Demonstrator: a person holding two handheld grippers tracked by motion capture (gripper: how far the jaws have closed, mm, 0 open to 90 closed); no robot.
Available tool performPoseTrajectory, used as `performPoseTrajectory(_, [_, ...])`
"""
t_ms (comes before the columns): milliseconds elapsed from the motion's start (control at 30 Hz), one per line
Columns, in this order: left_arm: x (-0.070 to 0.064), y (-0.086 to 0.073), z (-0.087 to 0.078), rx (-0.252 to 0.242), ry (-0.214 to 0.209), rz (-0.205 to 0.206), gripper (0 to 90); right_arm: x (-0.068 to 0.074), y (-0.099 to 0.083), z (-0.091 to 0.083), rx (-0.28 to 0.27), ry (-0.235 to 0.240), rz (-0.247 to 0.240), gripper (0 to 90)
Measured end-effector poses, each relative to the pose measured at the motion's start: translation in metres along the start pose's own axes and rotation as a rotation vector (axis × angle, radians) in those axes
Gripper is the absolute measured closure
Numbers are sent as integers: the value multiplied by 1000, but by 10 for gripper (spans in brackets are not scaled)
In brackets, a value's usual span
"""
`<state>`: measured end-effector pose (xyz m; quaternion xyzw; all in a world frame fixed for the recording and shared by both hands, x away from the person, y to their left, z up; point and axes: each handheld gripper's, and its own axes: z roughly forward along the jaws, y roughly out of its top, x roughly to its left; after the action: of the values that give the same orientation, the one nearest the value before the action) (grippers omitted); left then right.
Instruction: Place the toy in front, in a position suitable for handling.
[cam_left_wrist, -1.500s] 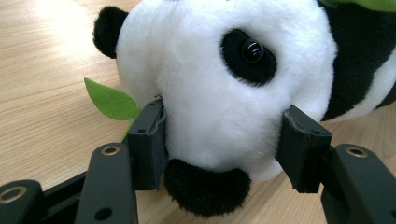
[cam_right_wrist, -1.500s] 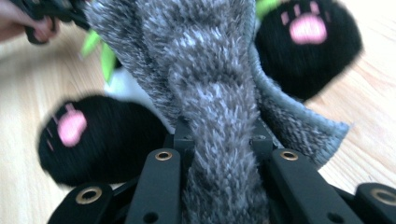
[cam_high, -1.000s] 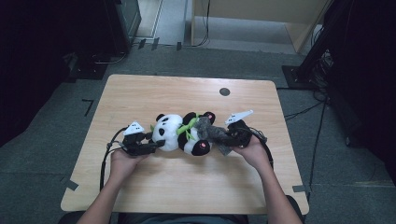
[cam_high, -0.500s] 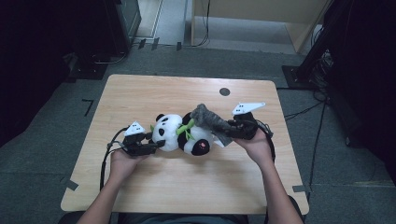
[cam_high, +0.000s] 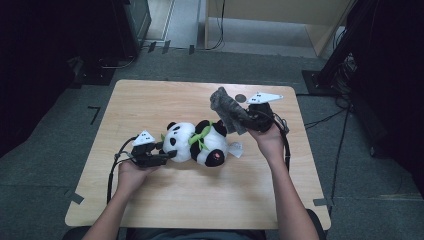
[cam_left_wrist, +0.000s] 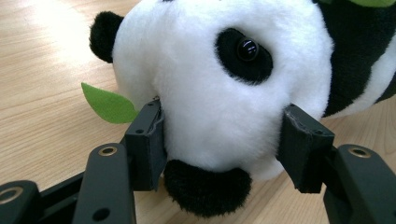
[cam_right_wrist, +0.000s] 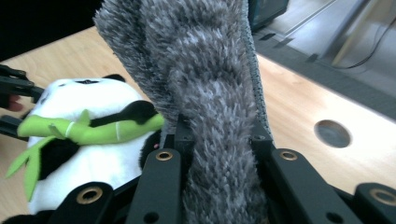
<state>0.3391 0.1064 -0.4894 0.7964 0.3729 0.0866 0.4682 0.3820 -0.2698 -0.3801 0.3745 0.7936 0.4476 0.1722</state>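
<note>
Grey fuzzy cloth (cam_high: 227, 111) hangs lifted clear in the right hand-held gripper (cam_high: 248, 119), its jaws clamped on it, above the surface's (cam_high: 200, 200) far right, while the left hand-held gripper (cam_high: 169, 155) pins the panda's (cam_high: 197, 142) head mid-surface; placing the cloth seems left.

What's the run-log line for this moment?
left tool: clamped on panda plush head | right tool: holding grey cloth lifted clear of panda | panda: lying on table

One plush panda (cam_high: 197, 143), one fuzzy grey cloth (cam_high: 227, 111), one wooden table (cam_high: 150, 100), and two handheld grippers, a left gripper (cam_high: 167, 156) and a right gripper (cam_high: 245, 120).
</note>
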Motion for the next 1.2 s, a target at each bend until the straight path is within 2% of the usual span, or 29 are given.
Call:
performPoseTrajectory(33, [0,0,0,1,0,1,398,0,-2,3,10,27,11,739])
performPoseTrajectory(167, [0,0,0,0,-1,0,398,5,-10,19,77,64,0,728])
performPoseTrajectory(300, [0,0,0,-1,4,-9,398,6,-12,25,81,90,19,723])
performPoseTrajectory(400, [1,0,1,-2,0,-11,398,4,-14,25,93,89,23,723])
performPoseTrajectory(500, [1,0,1,-3,-1,-12,397,0,-21,23,74,87,38,724])
performPoseTrajectory(600, [1,0,1,-4,-1,-12,396,-5,-25,22,99,87,58,725])
performPoseTrajectory(900, [1,0,1,-4,-1,-11,396,-13,-35,19,149,61,53,724])
performPoseTrajectory(1200, [1,0,1,-4,-2,-10,394,-25,-48,24,199,38,89,723])
